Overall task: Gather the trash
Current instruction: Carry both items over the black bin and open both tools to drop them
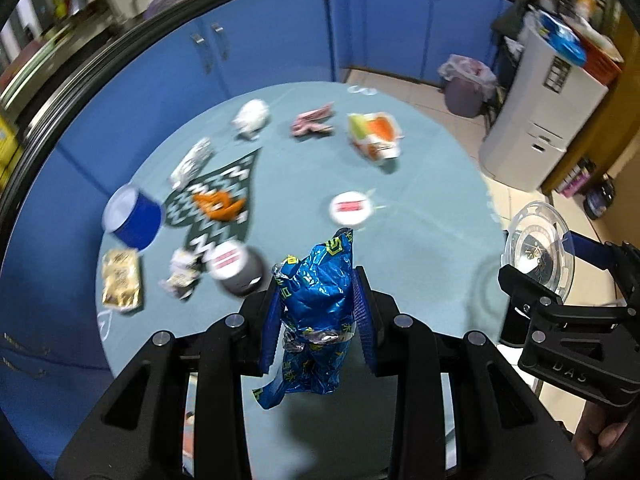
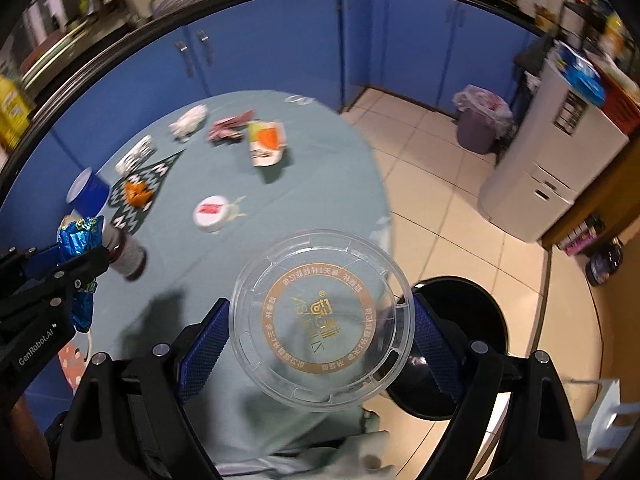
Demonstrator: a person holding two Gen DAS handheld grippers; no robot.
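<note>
Trash is in both tools: the left tool clamps a crumpled blue foil wrapper above the tabletop, and the right tool, spread wide, grips a clear plastic lid over the tabletop's near edge. More litter, including a blue cup, lies toward the far edge.

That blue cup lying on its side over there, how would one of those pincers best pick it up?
Probably across the blue cup's round wall, coming from above, fingers on either side. It lies tipped with its open mouth facing sideways, so the curved body is what is exposed.
</note>
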